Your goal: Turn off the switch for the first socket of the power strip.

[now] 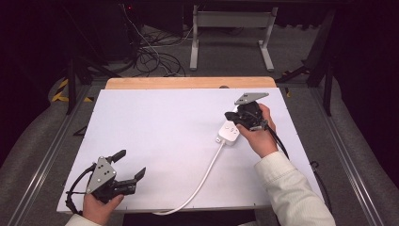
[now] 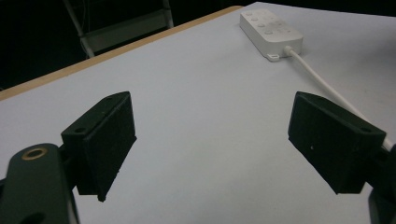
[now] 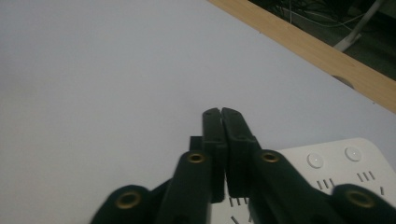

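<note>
- Power strip (image 1: 229,133), white, lies flat on the white desk (image 1: 160,127), on the right half of the sheet; this strip serves as the landmark for everything below.
- Cord (image 1: 203,179), white, leaves the strip's near end and runs toward the person, curving off the desk's near edge.
- Right tongs (image 1: 234,116) sit at the strip's far end, just over it, held by the right hand (image 1: 260,134), which lies right of the strip.
- In the right gripper view the right tongs (image 3: 221,112) have their jaws pressed together with nothing between them, their tips reaching past the strip (image 3: 345,165), whose round buttons and socket slots show beneath them.
- Whether those tips touch the desk cannot be told.
- Grey three-cornered plate (image 1: 251,97) rides on top of the right tongs, beyond the strip's far end.
- Left tongs (image 1: 129,165) are well apart from the strip, down by the desk's near left corner, held by the left hand (image 1: 100,207).
- Their jaws stand wide apart, empty, pointing roughly toward the strip.
- In the left gripper view the left tongs (image 2: 210,140) frame bare desk, with the strip (image 2: 271,32) far ahead and to the right, its cord (image 2: 327,88) passing behind the right-hand jaw.
- Wooden edge (image 1: 188,83) of the desk runs behind the strip, along the far side of the white sheet.
</note>
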Demonstrator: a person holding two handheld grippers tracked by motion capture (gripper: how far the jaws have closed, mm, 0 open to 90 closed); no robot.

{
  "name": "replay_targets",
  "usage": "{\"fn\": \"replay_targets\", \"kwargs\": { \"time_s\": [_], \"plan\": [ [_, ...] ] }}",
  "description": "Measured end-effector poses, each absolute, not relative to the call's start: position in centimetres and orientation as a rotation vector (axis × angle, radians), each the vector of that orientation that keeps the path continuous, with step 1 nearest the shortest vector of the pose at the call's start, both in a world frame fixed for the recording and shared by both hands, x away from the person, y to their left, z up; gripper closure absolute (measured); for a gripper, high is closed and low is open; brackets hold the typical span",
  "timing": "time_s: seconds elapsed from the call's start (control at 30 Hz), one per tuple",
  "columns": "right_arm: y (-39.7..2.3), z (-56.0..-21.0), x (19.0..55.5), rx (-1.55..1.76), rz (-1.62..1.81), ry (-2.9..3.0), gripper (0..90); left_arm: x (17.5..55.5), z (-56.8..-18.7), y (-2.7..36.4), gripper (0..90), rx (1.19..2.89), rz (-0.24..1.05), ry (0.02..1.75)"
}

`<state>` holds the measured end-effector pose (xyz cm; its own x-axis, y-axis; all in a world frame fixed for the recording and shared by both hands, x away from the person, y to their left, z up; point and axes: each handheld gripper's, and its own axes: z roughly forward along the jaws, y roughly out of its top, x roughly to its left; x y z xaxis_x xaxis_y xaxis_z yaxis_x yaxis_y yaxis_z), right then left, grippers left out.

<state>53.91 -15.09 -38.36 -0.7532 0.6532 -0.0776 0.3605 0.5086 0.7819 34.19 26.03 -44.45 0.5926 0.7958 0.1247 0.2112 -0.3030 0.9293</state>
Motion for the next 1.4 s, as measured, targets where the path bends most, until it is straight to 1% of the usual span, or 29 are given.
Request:
{"fn": "replay_targets", "kwargs": {
  "time_s": [0.1, 0.17, 0.2, 0.23, 0.3, 0.33, 0.37, 0.57, 0.67, 0.73, 0.77, 1.13, 1.27, 1.4],
  "plan": [
    [-15.4, -37.7, 53.2, 0.827, 1.138, 2.377, 81.2, 34.2, -44.4, 26.1, 15.4, 1.824, 0.735, 0.815],
    [-15.5, -37.6, 53.0, 0.824, 1.144, 2.377, 80.7, 34.2, -44.4, 26.0, 15.4, 1.820, 0.736, 0.819],
    [-15.6, -37.2, 52.5, 0.821, 1.155, 2.375, 78.0, 34.2, -44.4, 26.1, 15.4, 1.822, 0.739, 0.816],
    [-15.6, -37.2, 52.5, 0.821, 1.155, 2.375, 78.0, 34.2, -44.4, 26.1, 15.4, 1.820, 0.734, 0.819],
    [-15.8, -37.0, 51.9, 0.811, 1.163, 2.375, 74.2, 34.2, -44.4, 26.1, 15.4, 1.823, 0.736, 0.817],
    [-15.9, -36.8, 51.3, 0.804, 1.175, 2.373, 69.1, 34.2, -44.4, 26.1, 15.4, 1.823, 0.734, 0.818],
    [-15.9, -36.8, 51.3, 0.804, 1.175, 2.373, 69.1, 34.2, -44.4, 26.0, 15.4, 1.820, 0.733, 0.821],
    [-16.7, -36.4, 49.3, 0.769, 1.237, 2.338, 54.3, 34.2, -44.4, 26.1, 15.3, 1.818, 0.736, 0.823],
    [-17.1, -36.4, 48.4, 0.761, 1.260, 2.321, 49.1, 34.2, -44.4, 26.1, 15.4, 1.815, 0.735, 0.827],
    [-17.3, -36.5, 48.2, 0.758, 1.269, 2.320, 47.5, 34.2, -44.4, 26.1, 15.4, 1.815, 0.739, 0.826],
    [-17.5, -36.6, 47.7, 0.755, 1.275, 2.320, 44.3, 34.2, -44.4, 26.1, 15.3, 1.815, 0.738, 0.826],
    [-18.5, -37.6, 45.0, 0.703, 1.334, 2.297, 34.7, 34.2, -44.4, 26.1, 15.3, 1.818, 0.741, 0.822],
    [-18.9, -38.2, 44.1, 0.674, 1.354, 2.297, 30.8, 34.2, -44.4, 26.1, 15.3, 1.818, 0.742, 0.822],
    [-19.6, -39.2, 43.4, 0.674, 1.390, 2.284, 28.8, 34.2, -44.3, 26.1, 15.3, 1.817, 0.742, 0.820]
  ]
}}
